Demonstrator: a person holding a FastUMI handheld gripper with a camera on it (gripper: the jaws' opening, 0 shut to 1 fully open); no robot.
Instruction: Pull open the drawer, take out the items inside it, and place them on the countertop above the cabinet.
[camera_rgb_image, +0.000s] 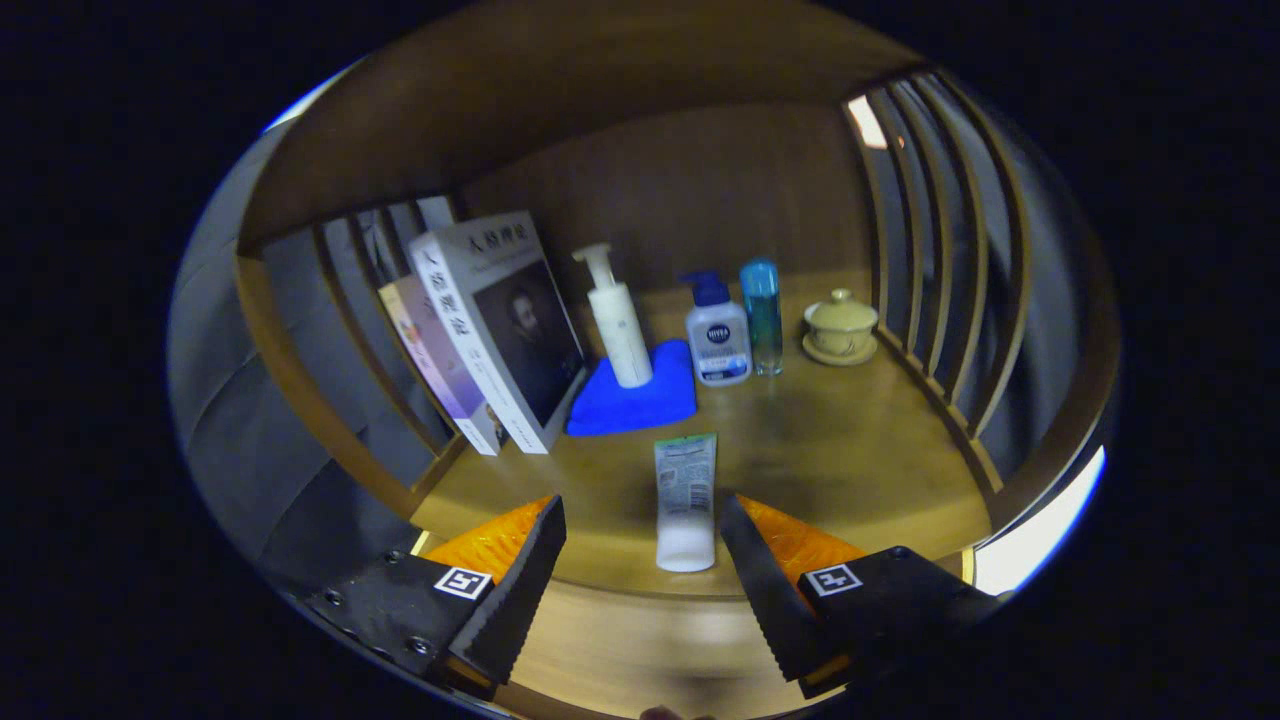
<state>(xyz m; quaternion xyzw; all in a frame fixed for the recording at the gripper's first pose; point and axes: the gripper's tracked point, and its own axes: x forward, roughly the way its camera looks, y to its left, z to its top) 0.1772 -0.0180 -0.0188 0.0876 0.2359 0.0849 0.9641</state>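
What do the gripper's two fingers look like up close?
The gripper has two black, wedge-shaped fingers with ridged, saw-like inner faces. Behind each finger sits a shiny orange panel. Each black base carries a small white square sticker with a black blocky pattern, and the left base has little round screws. No cables can be seen.

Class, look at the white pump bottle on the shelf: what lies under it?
The white pump bottle stands on a folded blue cloth. Anything beneath the cloth is covered. The open tool flanks a white tube.
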